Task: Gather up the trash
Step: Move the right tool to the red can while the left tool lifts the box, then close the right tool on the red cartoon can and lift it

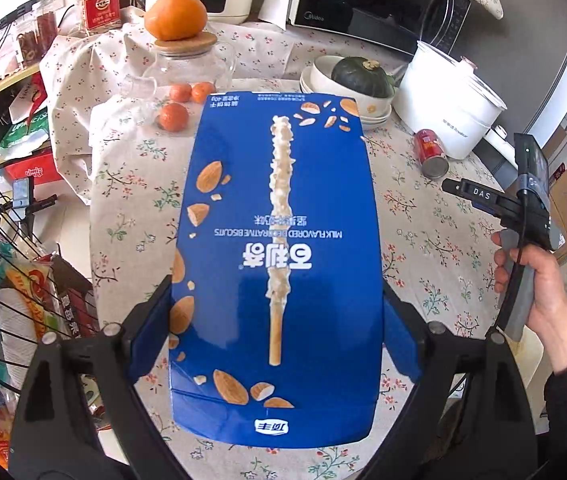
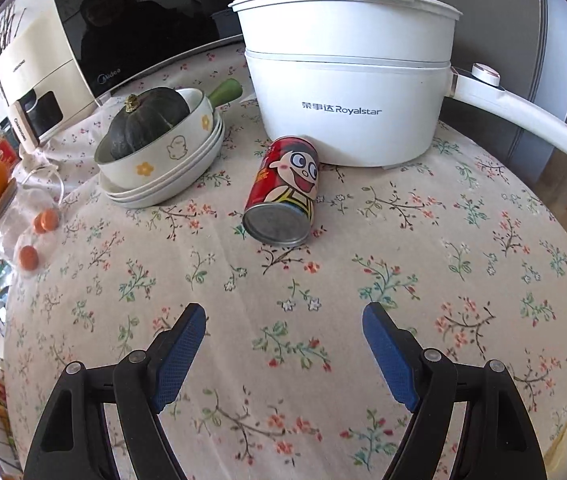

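A: Box first. I am gripping the blue biscuit box (image 1: 275, 264) in my left tongs (image 1: 275, 344), the pads pressing on its two narrow sides, and I am carrying it above the table (image 1: 423, 208).

B: How is it feeling?

A: Light, I'd judge, and probably empty. Thin card gives, so I am squeezing near the lower end, by the folded edges.

B: And the right tongs?

A: My right tongs (image 2: 283, 320) are hanging spread wide with nothing in them. They are pointing at the red can (image 2: 283, 192), which is lying on its side on the cloth just in front of the white pot (image 2: 347, 92).

B: Where would you take it?

A: Across its round middle; it looks stiff but slick, and could roll.

B: Are the views differing?

A: The left one is showing my right hand (image 1: 543, 284). Only the right one is showing the can's cartoon face.
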The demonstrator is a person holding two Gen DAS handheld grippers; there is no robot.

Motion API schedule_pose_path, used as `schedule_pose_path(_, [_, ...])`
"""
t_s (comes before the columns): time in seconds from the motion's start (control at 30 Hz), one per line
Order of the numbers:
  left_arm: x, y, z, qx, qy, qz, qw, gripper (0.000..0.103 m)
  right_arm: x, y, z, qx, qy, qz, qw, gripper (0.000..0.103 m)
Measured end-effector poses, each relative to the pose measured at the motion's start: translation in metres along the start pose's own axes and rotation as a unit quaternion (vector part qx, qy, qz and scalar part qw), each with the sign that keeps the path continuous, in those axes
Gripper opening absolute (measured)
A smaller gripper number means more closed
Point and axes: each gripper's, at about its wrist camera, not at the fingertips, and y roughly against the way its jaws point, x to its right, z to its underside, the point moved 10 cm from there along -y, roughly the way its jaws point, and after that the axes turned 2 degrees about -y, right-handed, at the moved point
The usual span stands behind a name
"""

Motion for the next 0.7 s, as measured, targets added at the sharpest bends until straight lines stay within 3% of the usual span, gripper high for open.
schedule_pose_path(0.2, [-0.02, -0.009, 0.005, -0.003, 0.009, -0.027, 0.9996, 0.092, 0.013, -0.039, -0.024, 0.02, -0.041, -0.009, 0.999, 0.08])
schedule_pose_path(0.3, [-0.025, -0.012, 0.006, -0.005, 0.014, -0.033, 0.9993, 0.092, 0.016, -0.053, -0.03, 0.02, -0.063, -0.021, 0.998, 0.073])
schedule_pose_path(0.6, [-0.026, -0.018, 0.004, -0.01, 0.016, -0.041, 0.999, 0.092, -0.008, -0.065, -0.05, 0.026, -0.042, -0.042, 0.998, 0.057])
schedule_pose_path(0.7, [-0.023, -0.02, 0.004, -0.011, 0.012, -0.041, 0.999, 0.092, -0.016, -0.065, -0.048, 0.018, -0.028, -0.045, 0.998, 0.038])
